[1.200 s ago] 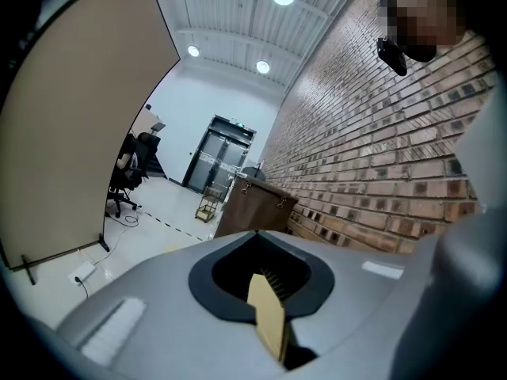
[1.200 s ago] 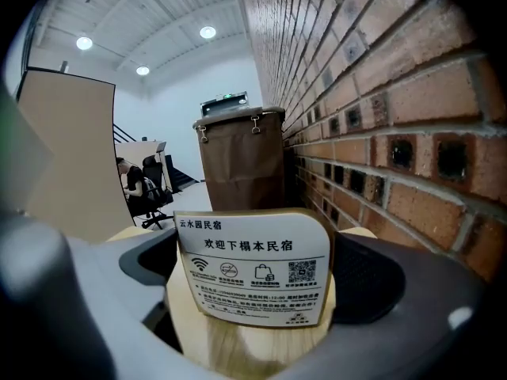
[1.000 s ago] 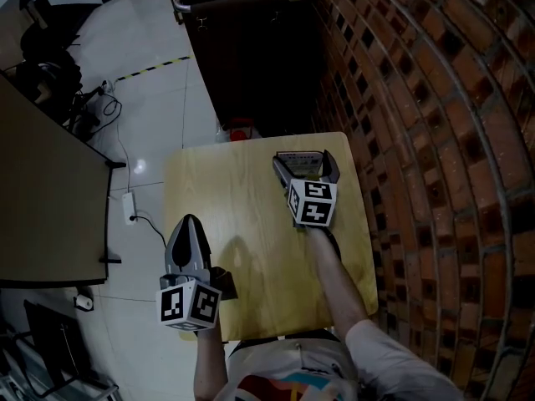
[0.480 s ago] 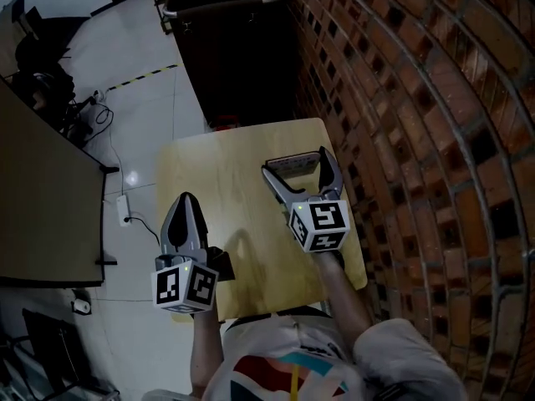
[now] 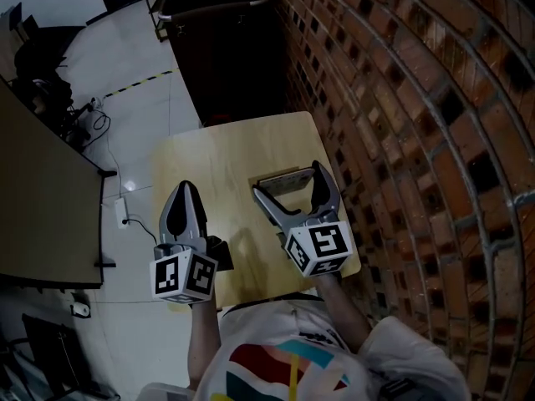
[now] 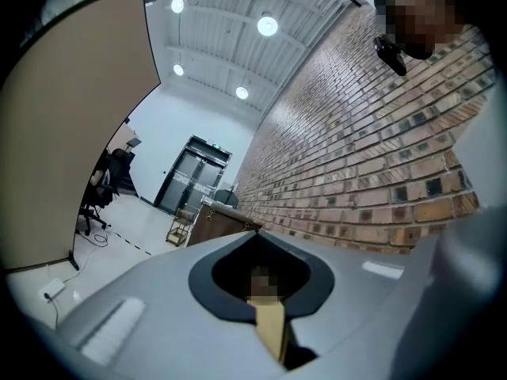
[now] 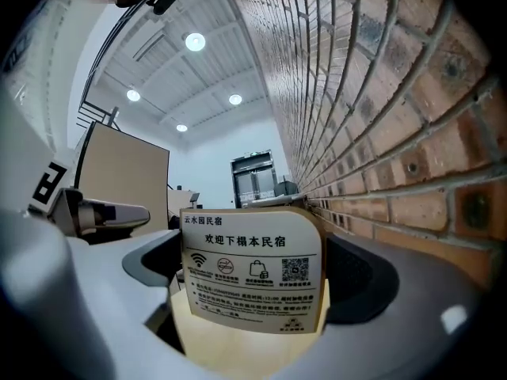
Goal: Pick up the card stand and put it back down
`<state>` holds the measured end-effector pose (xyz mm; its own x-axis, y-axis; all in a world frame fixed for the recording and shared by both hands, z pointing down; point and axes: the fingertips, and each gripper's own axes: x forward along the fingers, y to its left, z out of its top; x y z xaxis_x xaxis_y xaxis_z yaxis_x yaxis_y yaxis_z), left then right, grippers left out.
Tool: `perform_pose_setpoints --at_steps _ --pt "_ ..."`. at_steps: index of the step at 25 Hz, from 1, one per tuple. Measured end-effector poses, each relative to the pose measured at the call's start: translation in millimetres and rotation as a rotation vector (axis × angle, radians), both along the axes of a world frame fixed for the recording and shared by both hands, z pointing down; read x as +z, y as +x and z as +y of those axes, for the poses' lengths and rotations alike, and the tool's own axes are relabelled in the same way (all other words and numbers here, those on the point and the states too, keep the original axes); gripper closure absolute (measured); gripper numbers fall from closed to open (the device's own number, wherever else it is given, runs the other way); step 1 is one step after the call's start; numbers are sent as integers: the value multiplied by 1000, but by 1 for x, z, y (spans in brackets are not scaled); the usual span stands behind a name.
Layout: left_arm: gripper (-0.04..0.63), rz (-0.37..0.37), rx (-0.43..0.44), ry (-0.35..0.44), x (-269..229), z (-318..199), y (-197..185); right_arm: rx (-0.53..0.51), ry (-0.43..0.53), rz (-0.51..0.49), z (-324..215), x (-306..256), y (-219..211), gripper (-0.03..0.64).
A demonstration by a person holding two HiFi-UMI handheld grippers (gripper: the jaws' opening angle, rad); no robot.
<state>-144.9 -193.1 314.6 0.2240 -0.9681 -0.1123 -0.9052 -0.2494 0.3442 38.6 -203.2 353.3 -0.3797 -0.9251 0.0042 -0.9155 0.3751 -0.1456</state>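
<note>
The card stand (image 5: 280, 180) is being held between the two jaws of the right tool (image 5: 287, 179), over the right half of the small wooden desk (image 5: 217, 153), near the brick wall (image 5: 401, 98). In the right gripper view the jaws are being kept wide apart, and each one is being pressed against one side edge of the card stand, so this tool is closed on it across its width. The stand is being kept upright, and its printed face, with rows of characters, small icons and a square code, is being turned toward the camera of that tool. Pale wood is being seen just below the print; whether the base is touching the desk cannot be told.

The left tool (image 5: 185, 195) is being held over the near left part of the desk, well apart from the card stand. In the left gripper view its jaws are being kept together, with only a thin slit between them, and nothing is being gripped by it. The marker cube of each tool is being shown at the near edge of the desk.

A dark cabinet (image 5: 226, 48) is being seen beyond the far edge of the desk, beside the brick wall. To the left, a pale floor (image 5: 125, 90) is being shown.
</note>
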Motion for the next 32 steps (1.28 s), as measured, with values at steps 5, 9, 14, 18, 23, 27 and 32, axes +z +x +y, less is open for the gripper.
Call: perform_pose_setpoints --at_steps 5,9,14,18,23,27,32 --pt "591 -40 13 0 -4 6 7 -4 9 -5 4 -4 0 72" --pt "591 -41 16 21 -7 9 6 -1 19 -5 4 -9 2 72" --pt "591 -52 -16 3 -5 10 2 -11 18 -3 5 -8 -2 72" --pt "591 -13 -30 -1 -4 11 -1 -9 18 -6 4 -8 1 72" --pt "591 26 -36 25 -3 7 -5 -5 19 -4 1 -9 3 72" --pt "591 29 -34 14 0 5 -4 -4 15 -3 -1 -9 4 72" --pt "591 40 -48 -3 6 -2 -7 -4 -2 -5 -13 -2 6 72"
